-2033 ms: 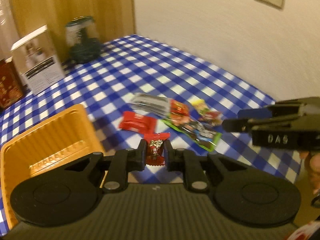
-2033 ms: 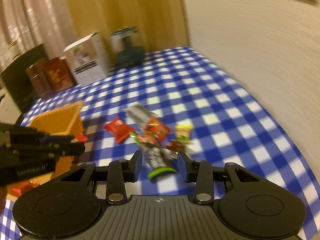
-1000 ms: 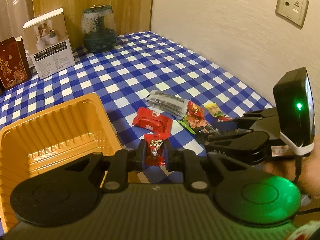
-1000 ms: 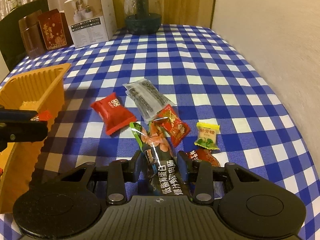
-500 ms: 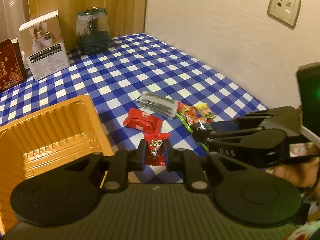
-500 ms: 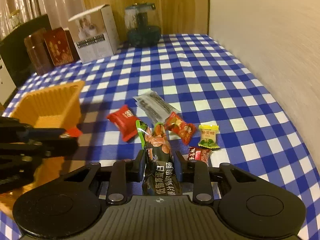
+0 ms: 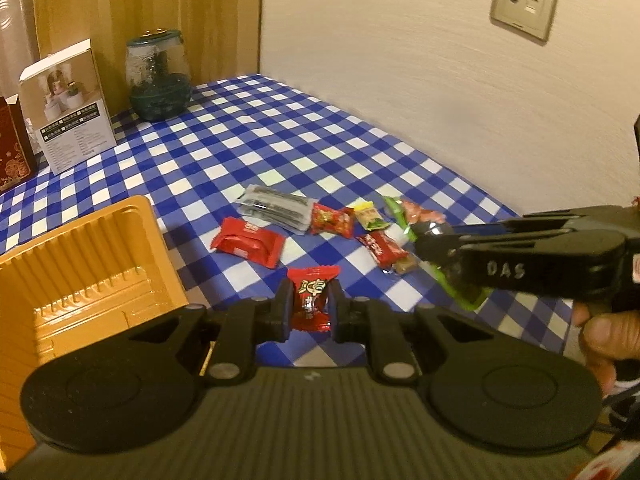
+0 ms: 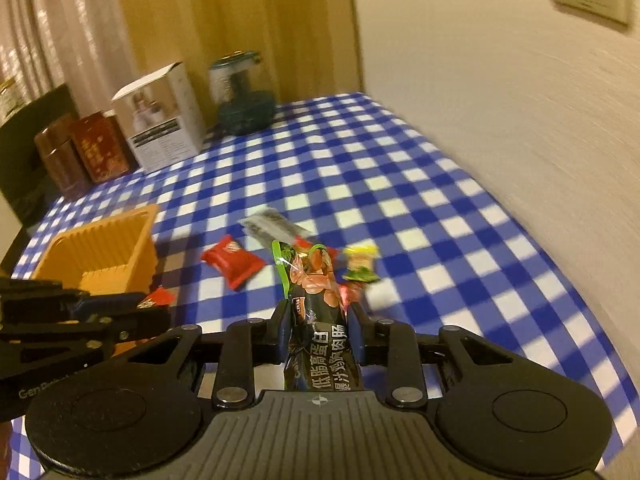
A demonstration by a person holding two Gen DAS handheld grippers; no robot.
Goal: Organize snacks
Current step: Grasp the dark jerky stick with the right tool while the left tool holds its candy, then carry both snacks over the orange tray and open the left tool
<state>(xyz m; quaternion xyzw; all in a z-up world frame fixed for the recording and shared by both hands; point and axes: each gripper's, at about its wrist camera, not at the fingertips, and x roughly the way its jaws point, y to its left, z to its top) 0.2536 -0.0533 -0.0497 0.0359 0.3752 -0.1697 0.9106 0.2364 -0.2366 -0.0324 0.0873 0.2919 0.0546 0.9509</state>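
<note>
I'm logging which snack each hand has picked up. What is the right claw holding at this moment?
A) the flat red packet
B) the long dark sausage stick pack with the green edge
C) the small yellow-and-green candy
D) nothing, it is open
B: in the right wrist view the right claw is shut on the long dark sausage stick pack, its green-edged end sticking out ahead of the fingers.

My right gripper (image 7: 424, 246), out at three o'clock, bears "DAS", my left gripper (image 8: 156, 312) at nine o'clock "Gen", and the sausage packet (image 8: 320, 336) between my jaws shows "低脂高蛋白".
</note>
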